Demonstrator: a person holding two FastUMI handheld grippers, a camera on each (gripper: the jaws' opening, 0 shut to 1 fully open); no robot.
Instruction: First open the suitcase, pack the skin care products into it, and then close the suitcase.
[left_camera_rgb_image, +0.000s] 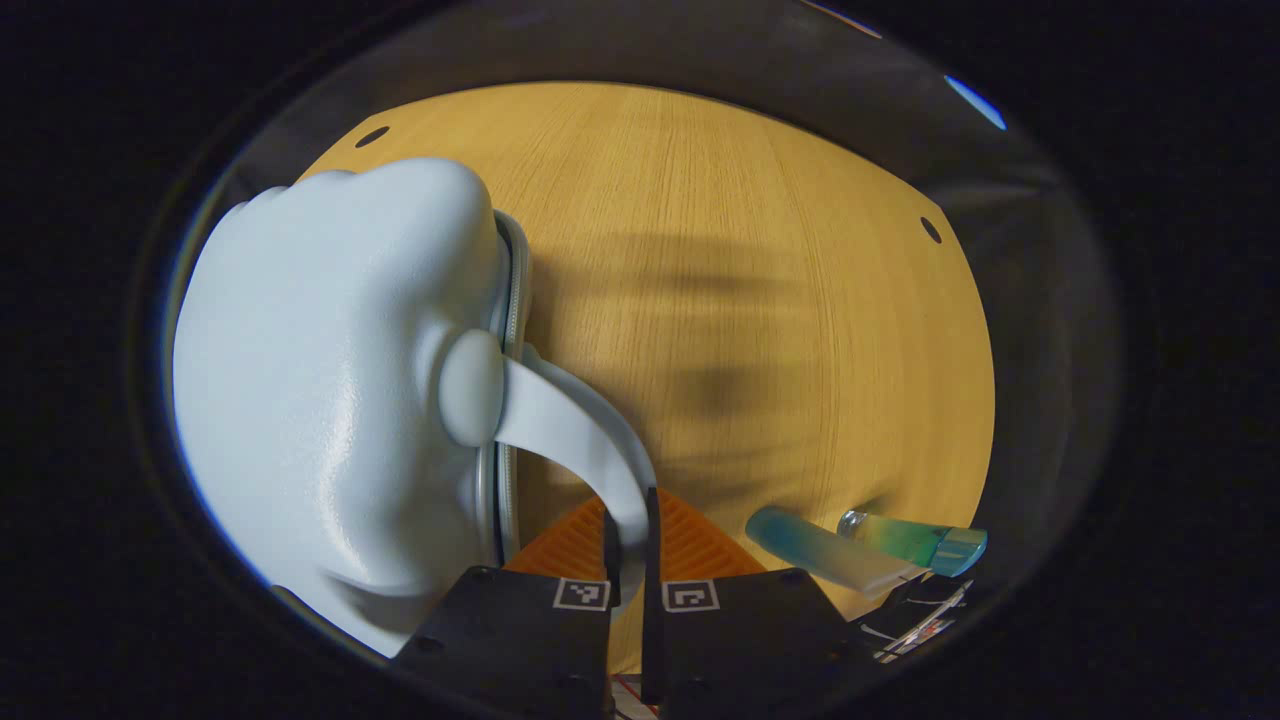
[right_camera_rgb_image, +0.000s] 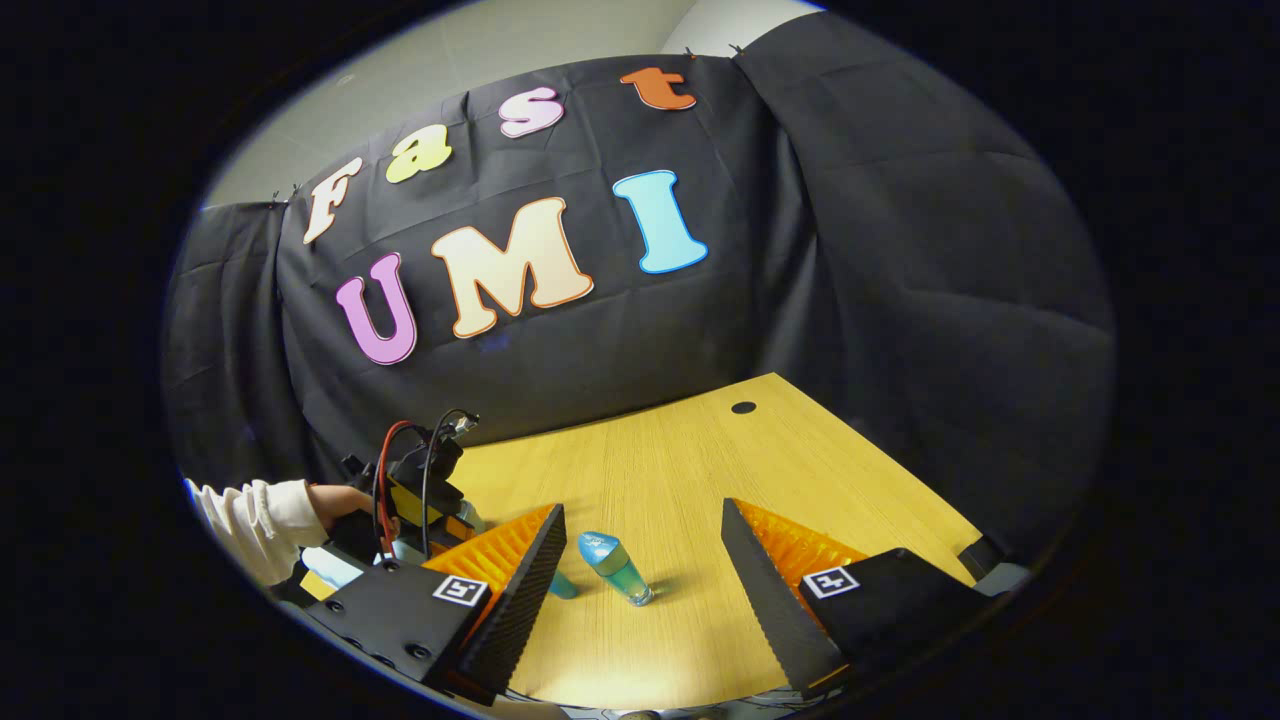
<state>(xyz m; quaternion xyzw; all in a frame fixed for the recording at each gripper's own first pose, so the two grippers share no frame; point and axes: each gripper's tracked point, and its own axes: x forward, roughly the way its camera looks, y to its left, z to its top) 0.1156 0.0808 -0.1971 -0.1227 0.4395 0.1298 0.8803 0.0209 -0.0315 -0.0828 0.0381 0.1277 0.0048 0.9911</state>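
The left tool (left_camera_rgb_image: 630, 555) is pinched narrow on the handle (left_camera_rgb_image: 575, 425) of the closed suitcase (left_camera_rgb_image: 330, 390), which lies to its left on the table (left_camera_rgb_image: 740, 280). The right tool (right_camera_rgb_image: 640, 590) gapes wide, nearer the two bottles (right_camera_rgb_image: 612, 565) lying just ahead between its fingers.

In the left gripper view, my own fingers (left_camera_rgb_image: 612, 560) are covering the lower end of the suitcase handle (left_camera_rgb_image: 585, 430), so I am not seeing how it joins the suitcase (left_camera_rgb_image: 320, 400), whose left and lower parts are running out of view. In the right gripper view, my left finger (right_camera_rgb_image: 515, 590) is hiding most of a tube (right_camera_rgb_image: 563, 585), and the other gripper (right_camera_rgb_image: 420, 490) is blocking what it grips.
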